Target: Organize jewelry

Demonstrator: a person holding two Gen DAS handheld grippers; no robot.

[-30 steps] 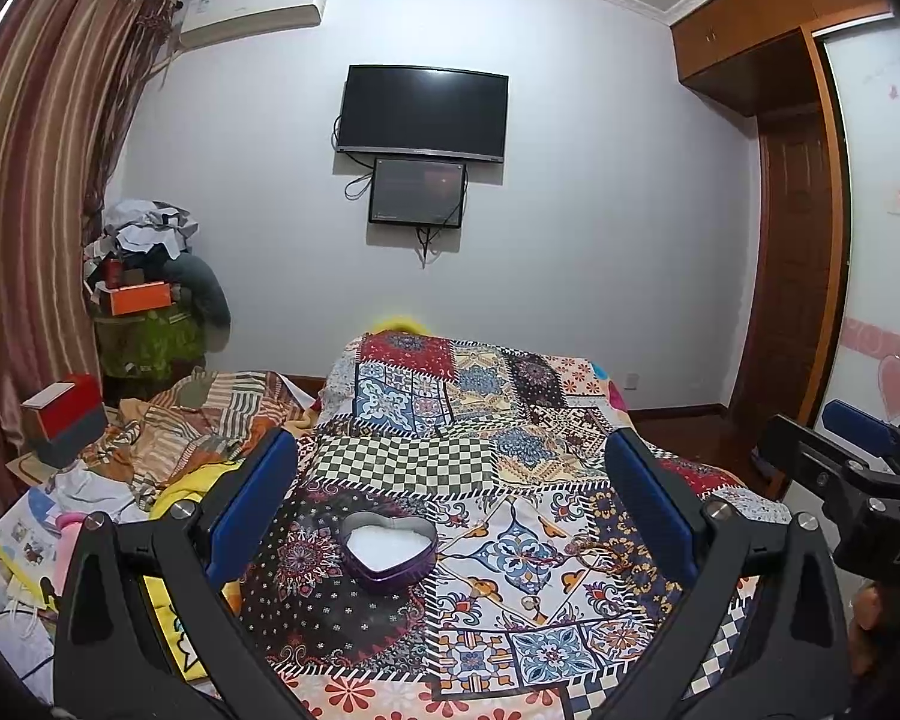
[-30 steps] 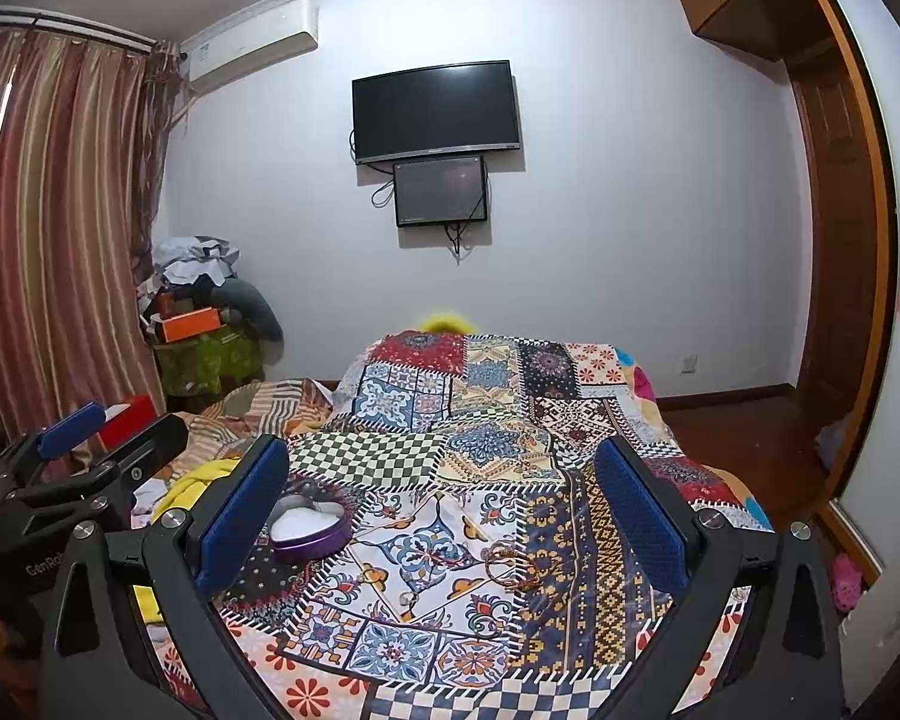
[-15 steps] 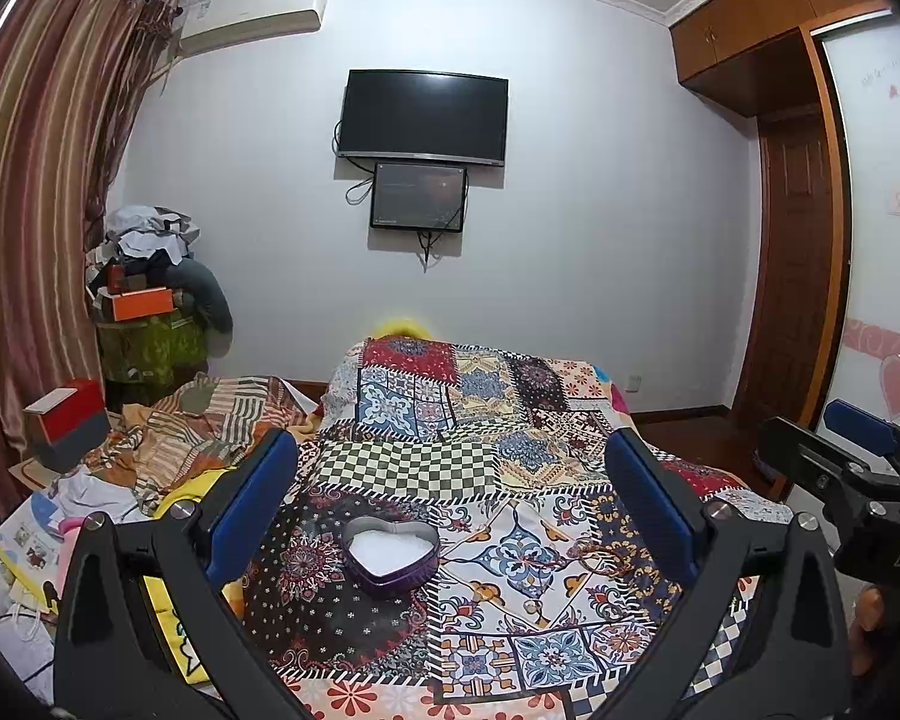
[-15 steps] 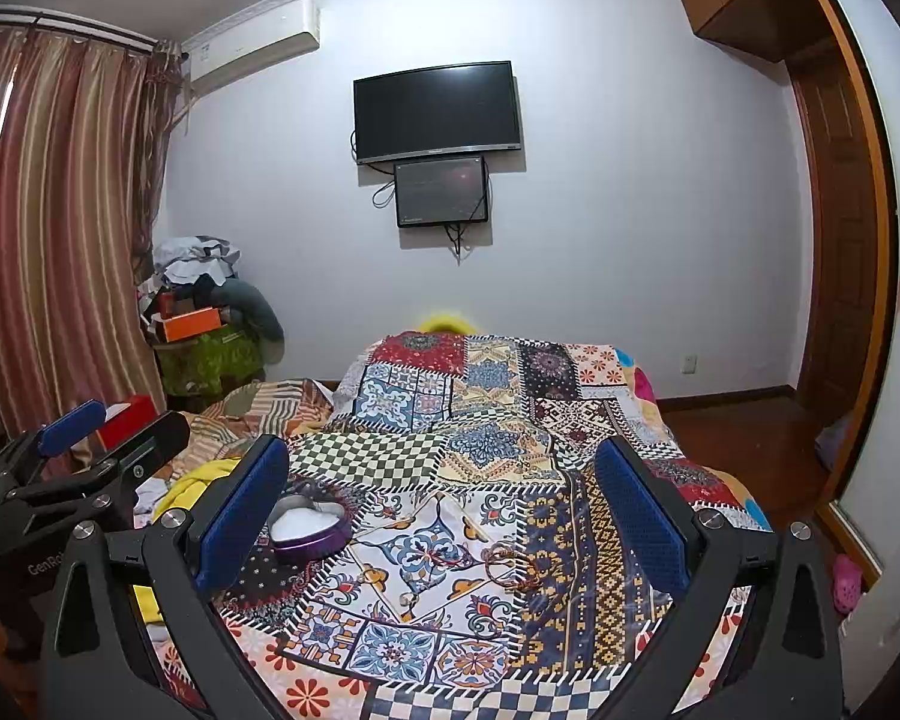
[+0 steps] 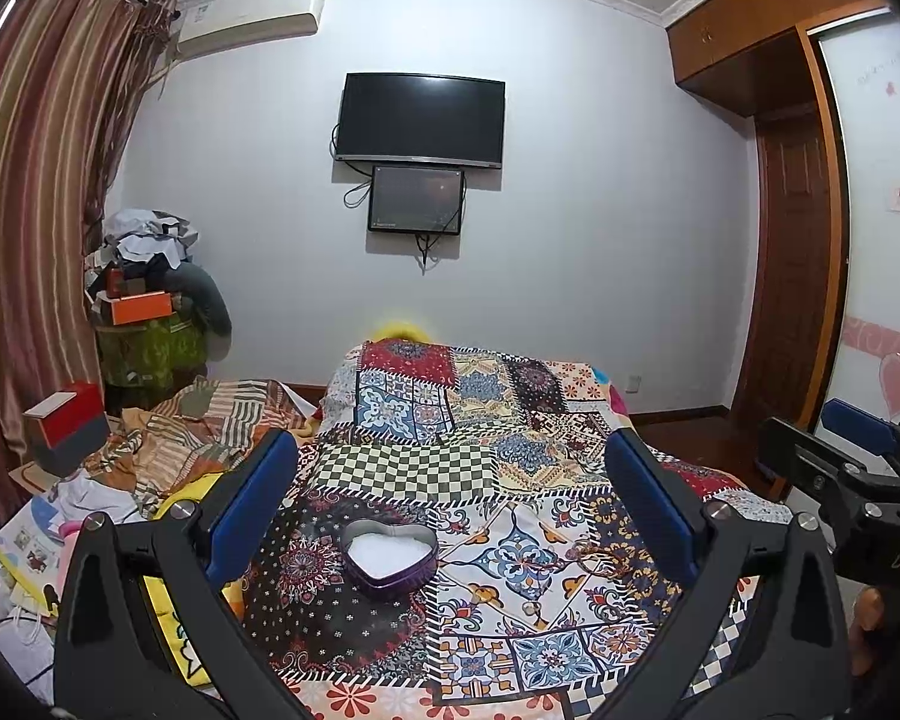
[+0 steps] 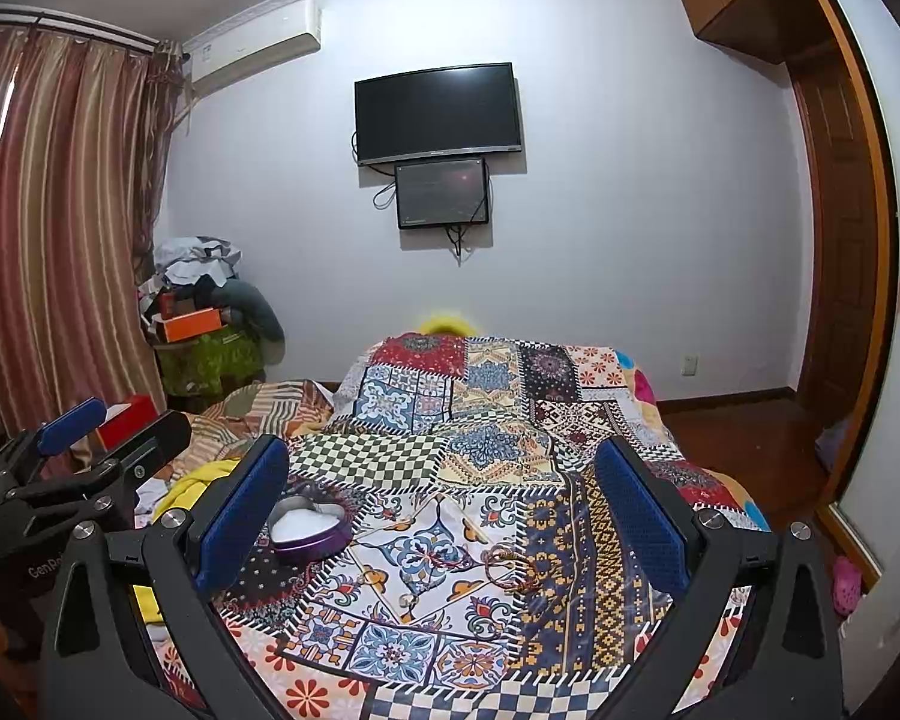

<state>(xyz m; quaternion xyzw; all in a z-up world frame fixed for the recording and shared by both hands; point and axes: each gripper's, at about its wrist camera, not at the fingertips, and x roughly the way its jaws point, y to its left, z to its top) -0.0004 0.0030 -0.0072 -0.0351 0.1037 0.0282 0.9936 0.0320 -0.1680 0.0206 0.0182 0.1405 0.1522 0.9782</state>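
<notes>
Both claws are held spread wide and empty above the patchwork bedspread (image 6: 486,456), none of the jewelry yet gripped. The left gripper (image 5: 450,498) is aimed over the heart-shaped tin (image 5: 390,555), likely the intended container. The right gripper (image 6: 444,504) is centred nearer the loose bangles (image 6: 510,567), which lie well apart from the tin, probably as the first pick.

- Your left claw (image 5: 450,504) hangs over the bed, jaws spread wide with nothing between them.
- The heart-shaped tin (image 5: 390,558) sits on the patchwork bedspread (image 5: 498,468), framed between your fingers.
- Thin bangles (image 5: 594,555) lie right of the tin, apart from it.
- Your right claw (image 5: 834,456) shows at the right edge.
</notes>
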